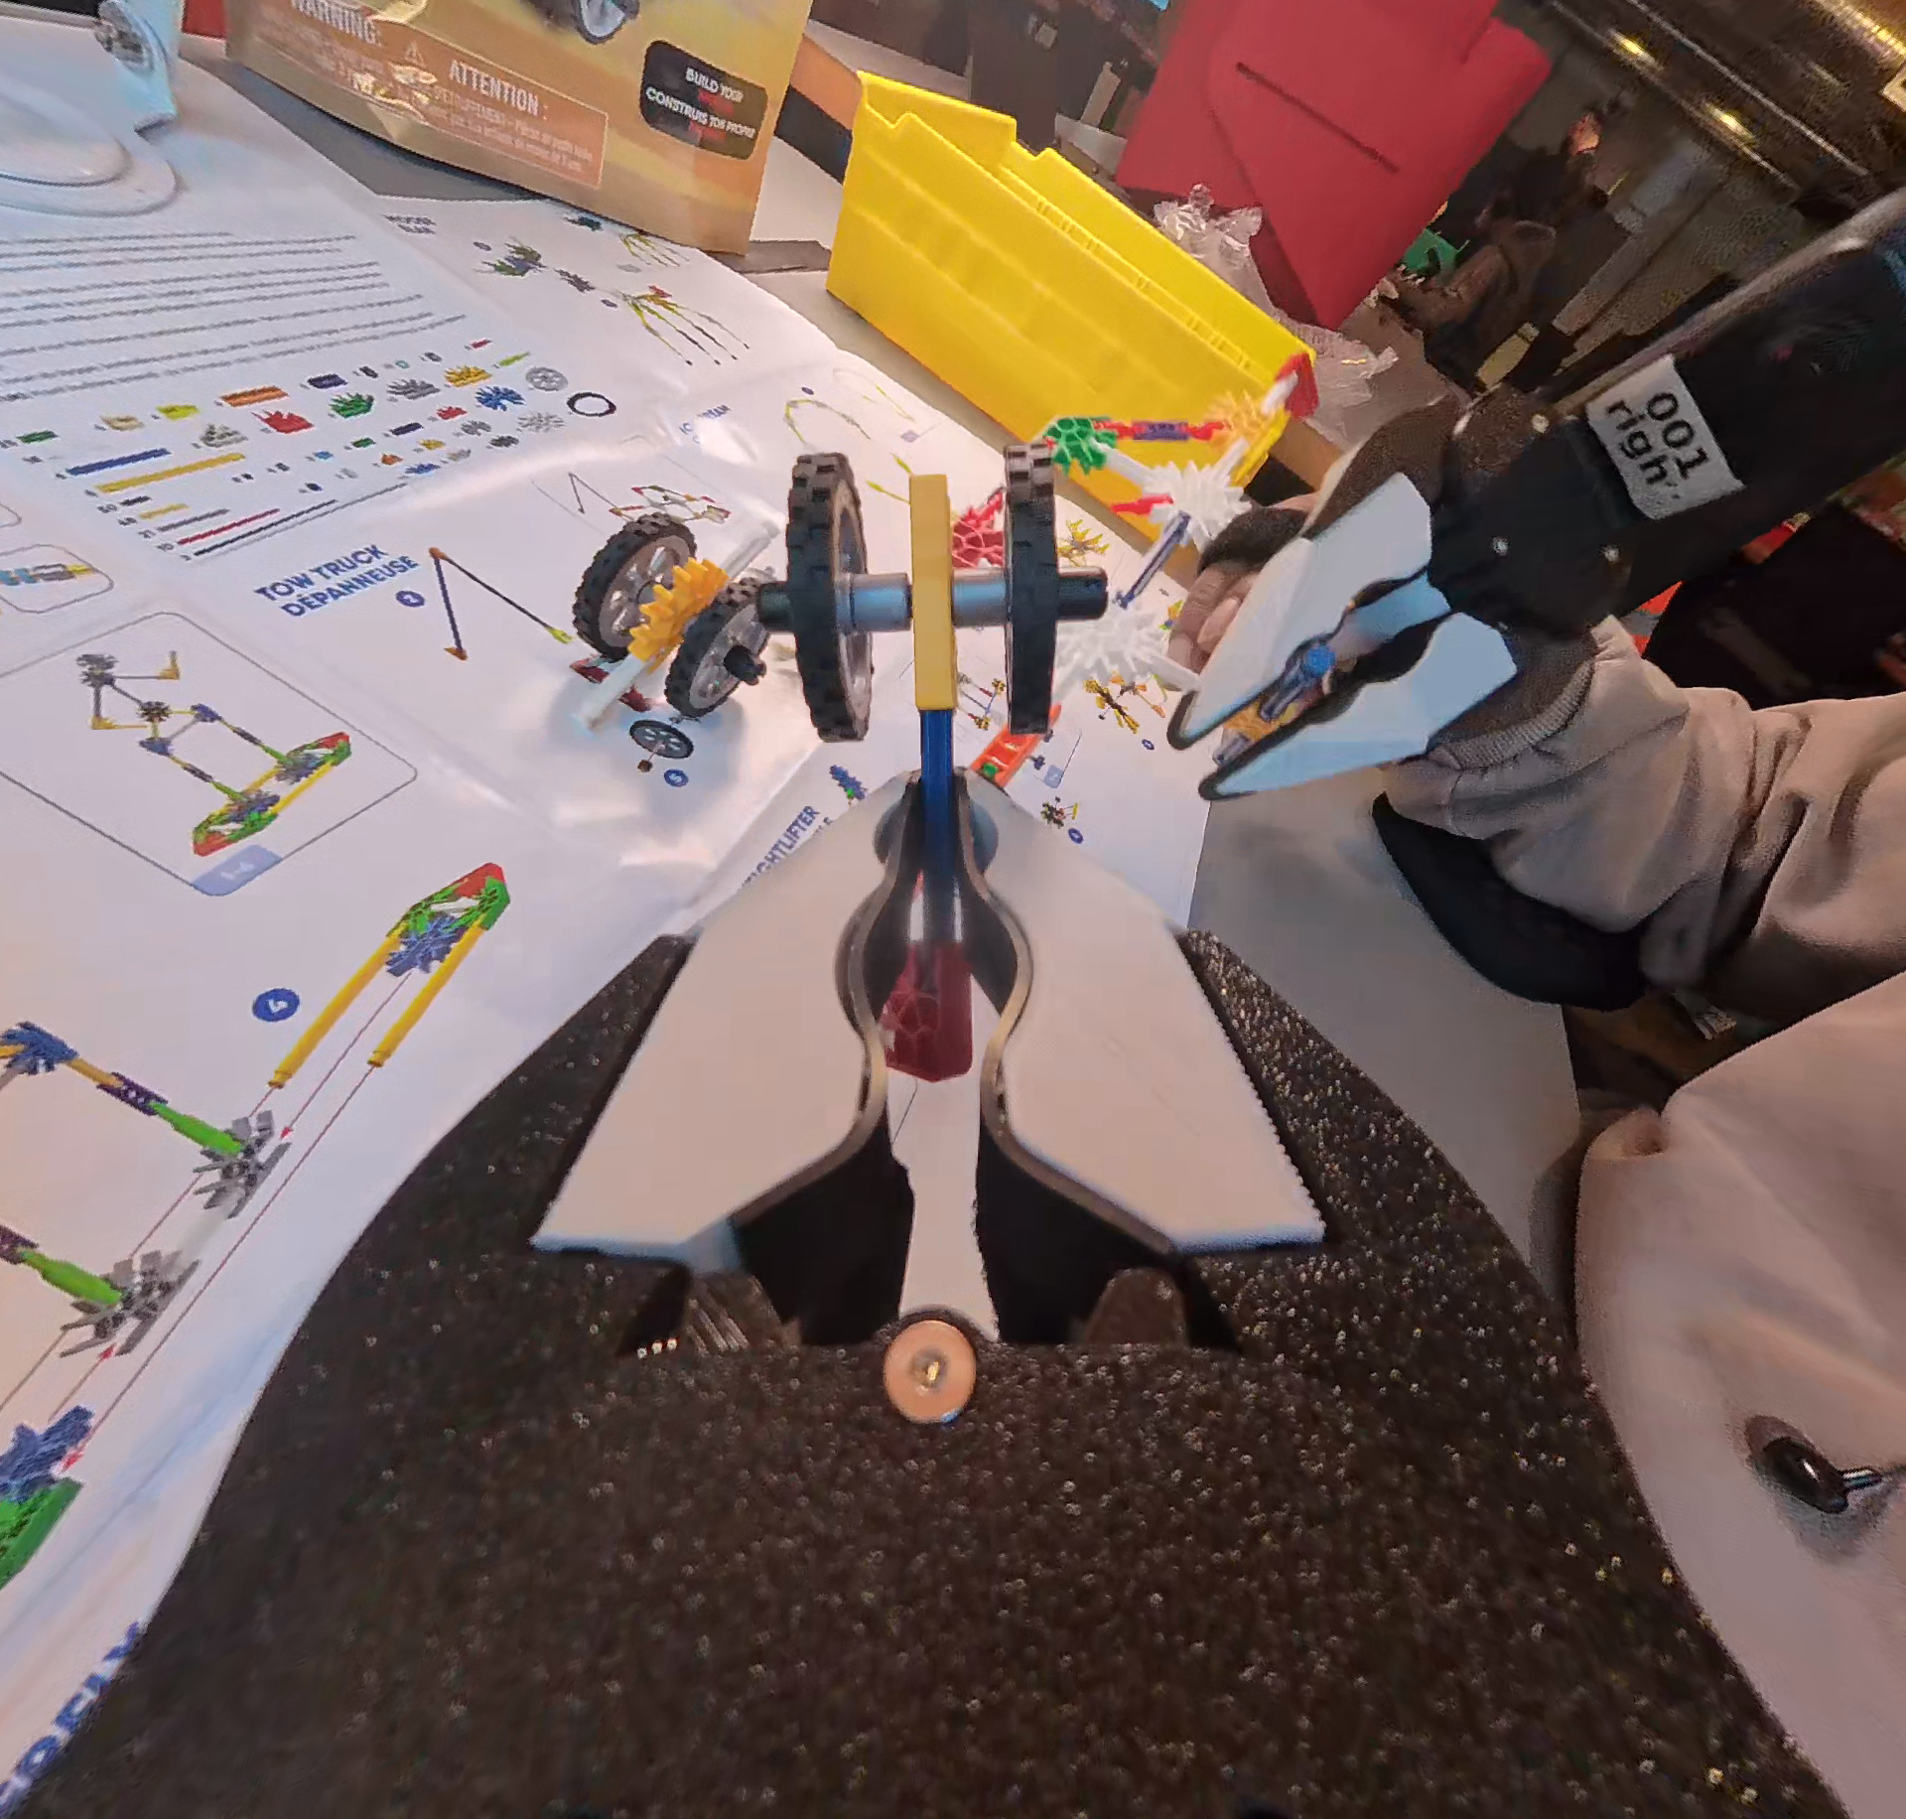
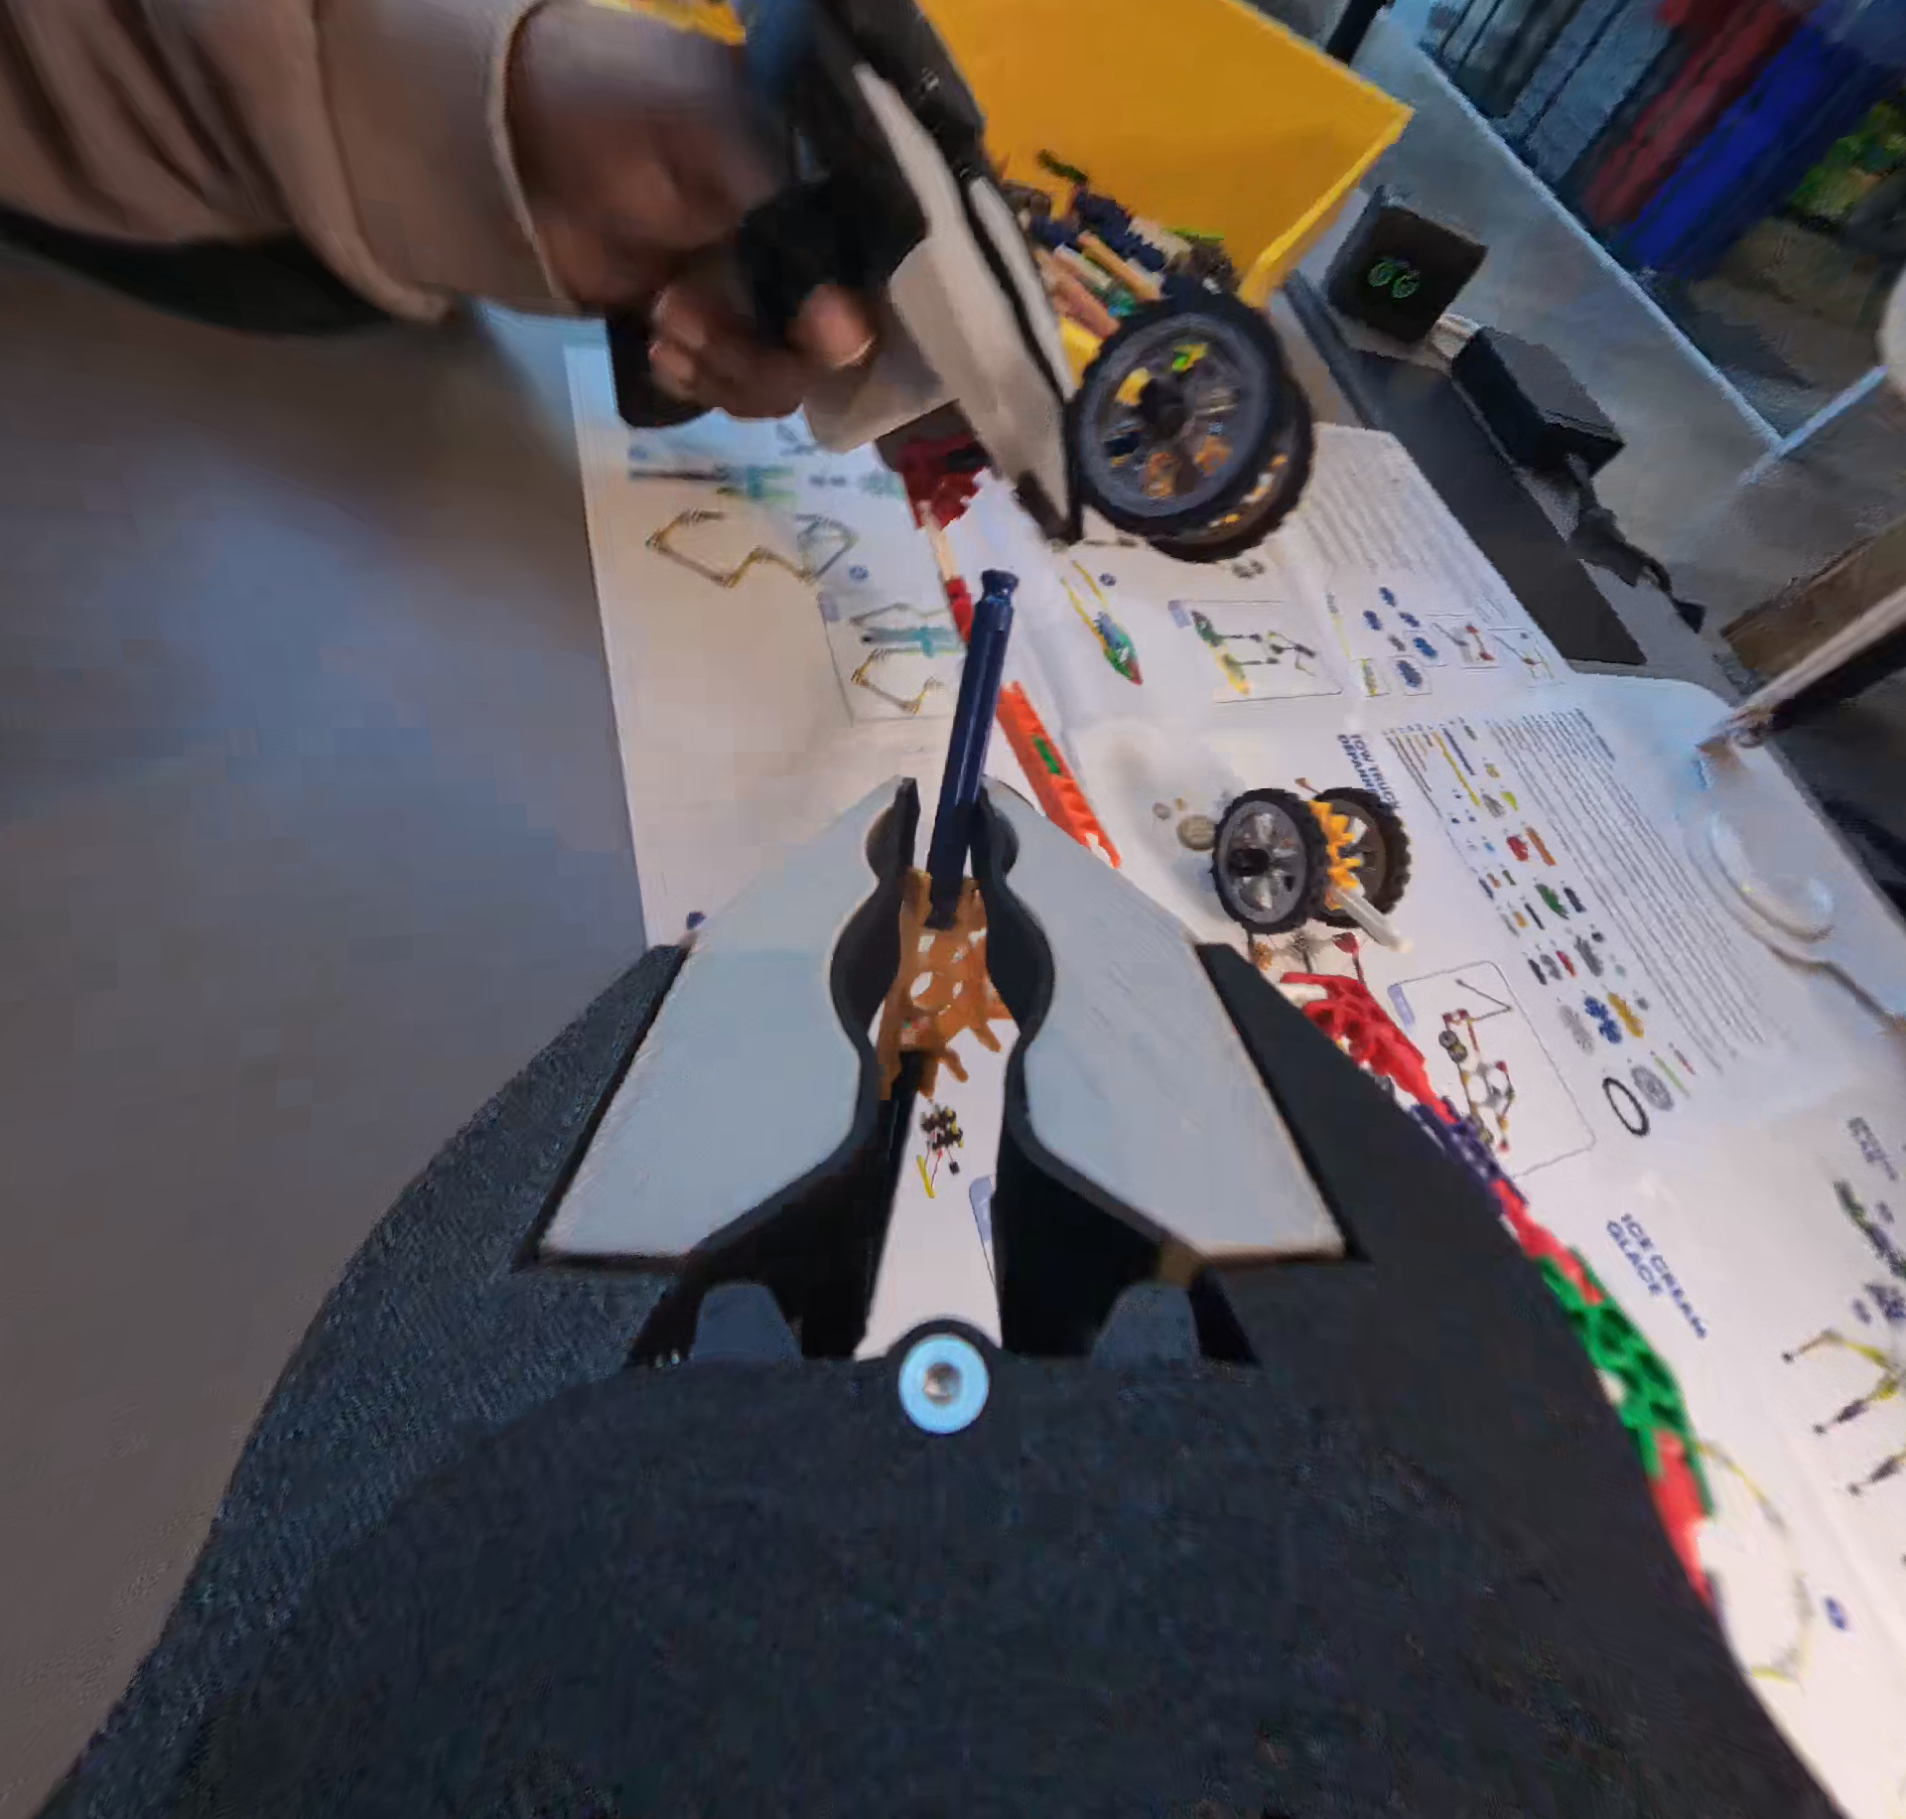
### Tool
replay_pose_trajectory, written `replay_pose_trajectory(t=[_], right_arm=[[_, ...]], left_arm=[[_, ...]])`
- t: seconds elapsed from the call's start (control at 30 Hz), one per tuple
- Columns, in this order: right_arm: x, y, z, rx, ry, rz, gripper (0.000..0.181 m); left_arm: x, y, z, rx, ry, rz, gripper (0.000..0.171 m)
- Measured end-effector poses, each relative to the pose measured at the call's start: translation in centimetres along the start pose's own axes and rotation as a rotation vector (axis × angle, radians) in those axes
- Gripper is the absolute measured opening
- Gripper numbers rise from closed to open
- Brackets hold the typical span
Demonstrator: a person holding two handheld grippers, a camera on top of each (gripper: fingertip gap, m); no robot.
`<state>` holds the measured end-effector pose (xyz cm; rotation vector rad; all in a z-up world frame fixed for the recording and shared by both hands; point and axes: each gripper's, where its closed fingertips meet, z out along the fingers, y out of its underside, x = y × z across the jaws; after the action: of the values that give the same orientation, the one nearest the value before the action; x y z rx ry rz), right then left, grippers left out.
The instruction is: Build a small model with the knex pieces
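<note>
Your left gripper (image 1: 937, 800) is clamped on the blue rod (image 1: 937, 769) of a two-wheel axle piece (image 1: 928, 593); your right gripper (image 2: 944, 820) pinches a dark blue rod (image 2: 975, 707). Under both: instruction sheet (image 1: 309, 738) on a grey table (image 2: 258, 686), yellow bin (image 1: 1031, 263) beyond.

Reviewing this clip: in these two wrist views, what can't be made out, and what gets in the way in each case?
- Left wrist view: the blue rod's lower end and the red connector are partly hidden between the left gripper's fingers.
- Left wrist view: the yellow bin's contents are hidden behind its wall.
- Right wrist view: the held wheel assembly is motion-blurred and partly covered by the left gripper.
- Right wrist view: the red and green chain is cut off behind the right gripper's body.
</note>
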<state>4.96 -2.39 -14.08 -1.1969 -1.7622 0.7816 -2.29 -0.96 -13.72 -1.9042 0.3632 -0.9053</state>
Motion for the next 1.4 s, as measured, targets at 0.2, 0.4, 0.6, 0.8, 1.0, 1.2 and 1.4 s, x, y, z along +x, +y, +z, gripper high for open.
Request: replay_pose_trajectory(t=[0.2, 0.4, 0.6, 0.8, 1.0, 1.2, 1.4], right_arm=[[-4.8, -0.6, -1.3, -0.032, -0.333, 0.172, 0.071], [-2.2, -3.1, -4.1, 0.057, -0.268, 0.241, 0.066], [-0.5, -2.7, -1.4, 0.042, -0.114, 0.031, 0.079], [-2.1, -3.7, 0.4, 0.11, -0.242, -0.01, 0.063], [-0.6, -4.2, 1.0, 0.099, -0.083, 0.011, 0.061], [1.2, -3.7, 1.8, 0.034, 0.188, -0.093, 0.059], [2.1, -3.7, 2.0, 0.006, 0.373, -0.189, 0.056]], left_arm=[[-0.1, 0.2, -0.2, -0.045, -0.032, 0.131, 0.001], [1.4, 0.4, 0.4, -0.107, -0.068, 0.374, 0.001], [5.0, 1.5, 1.5, -0.144, -0.017, 0.677, 0.001], [6.7, 3.3, 1.9, -0.185, 0.039, 0.779, 0.002], [5.9, 2.5, 1.9, -0.132, 0.081, 0.48, 0.004], [4.4, 2.1, 2.4, -0.092, 0.043, 0.278, 0.004], [3.5, 1.8, 2.6, -0.08, -0.01, 0.164, 0.006]])
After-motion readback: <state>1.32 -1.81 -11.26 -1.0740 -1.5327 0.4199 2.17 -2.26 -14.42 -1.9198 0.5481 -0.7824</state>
